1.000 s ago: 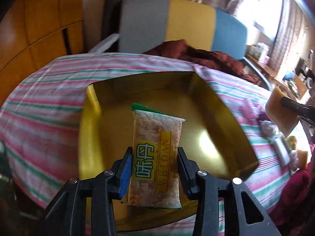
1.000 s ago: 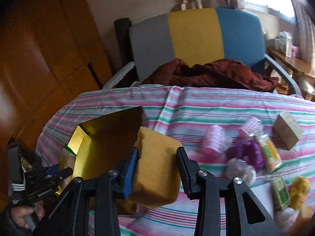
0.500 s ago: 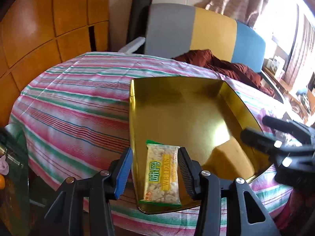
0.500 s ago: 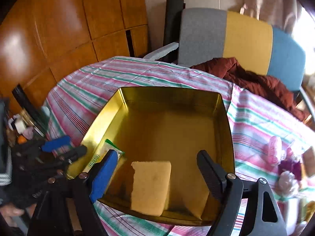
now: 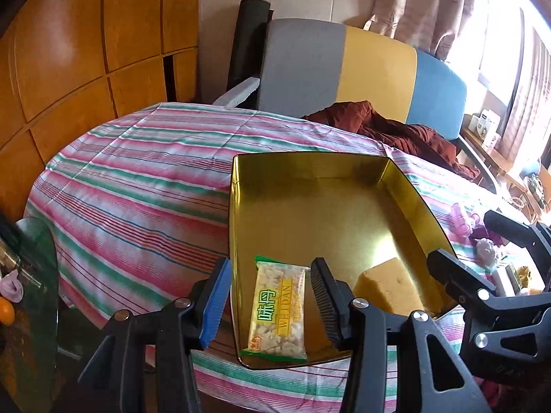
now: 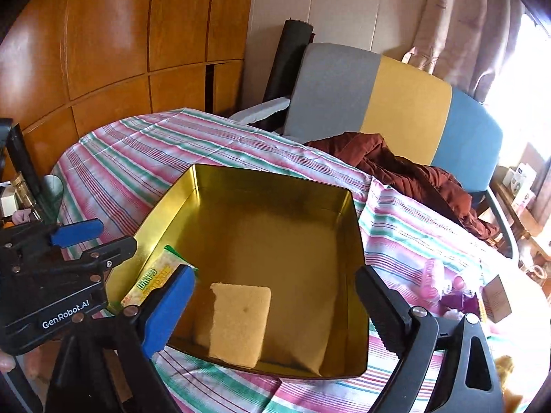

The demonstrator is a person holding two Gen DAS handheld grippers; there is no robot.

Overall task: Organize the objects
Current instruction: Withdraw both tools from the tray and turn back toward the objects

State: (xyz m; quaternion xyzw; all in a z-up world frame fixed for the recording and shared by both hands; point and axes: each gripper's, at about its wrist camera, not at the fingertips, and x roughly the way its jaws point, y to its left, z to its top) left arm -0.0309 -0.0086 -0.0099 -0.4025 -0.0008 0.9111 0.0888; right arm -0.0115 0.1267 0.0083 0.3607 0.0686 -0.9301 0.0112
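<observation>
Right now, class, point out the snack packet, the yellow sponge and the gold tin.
snack packet (image 5: 279, 309), left wrist view, on its yellow label.
yellow sponge (image 6: 239, 320), right wrist view, middle of its top face.
gold tin (image 6: 275, 175), right wrist view, on its far wall.

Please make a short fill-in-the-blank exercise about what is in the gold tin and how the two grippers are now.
1. The snack packet lies inside the gold ____.
2. The yellow sponge lies in the tin, not held by the ____ gripper.
3. The left gripper has its jaws ____.

Missing words: tin; right; open
</observation>
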